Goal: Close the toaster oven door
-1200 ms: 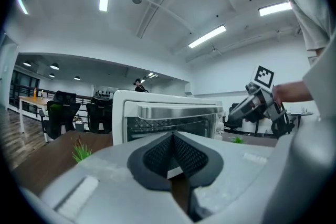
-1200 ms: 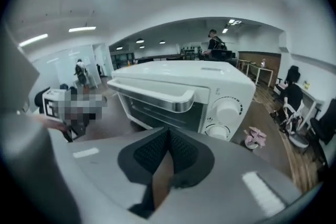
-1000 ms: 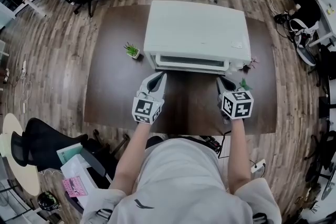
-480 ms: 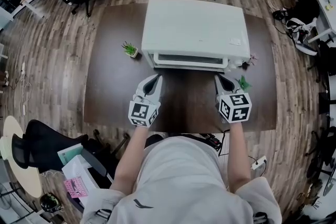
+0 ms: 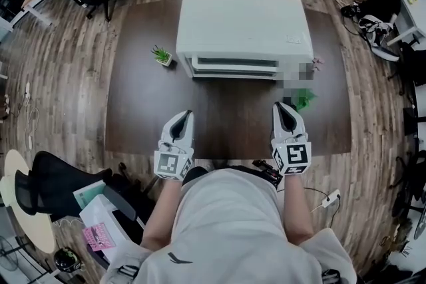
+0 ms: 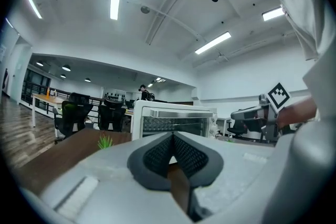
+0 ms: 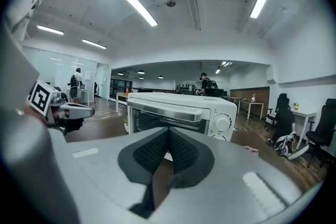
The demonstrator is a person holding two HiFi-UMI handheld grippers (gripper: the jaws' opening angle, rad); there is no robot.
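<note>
Head view | left tongs (image 5: 189, 114), right tongs (image 5: 277, 106) closed, empty (at table (image 5: 233, 118) edge) | toaster oven (image 5: 243, 26) well apart

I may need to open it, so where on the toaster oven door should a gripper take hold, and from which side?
Probably the silver handle bar along the top edge of the toaster oven door. Come from the front, one jaw above and one below: the bar runs level and seems to stand out from the door.

Smooth white toaster oven (image 5: 243, 26), matt wood-grain table (image 5: 146, 110)
</note>
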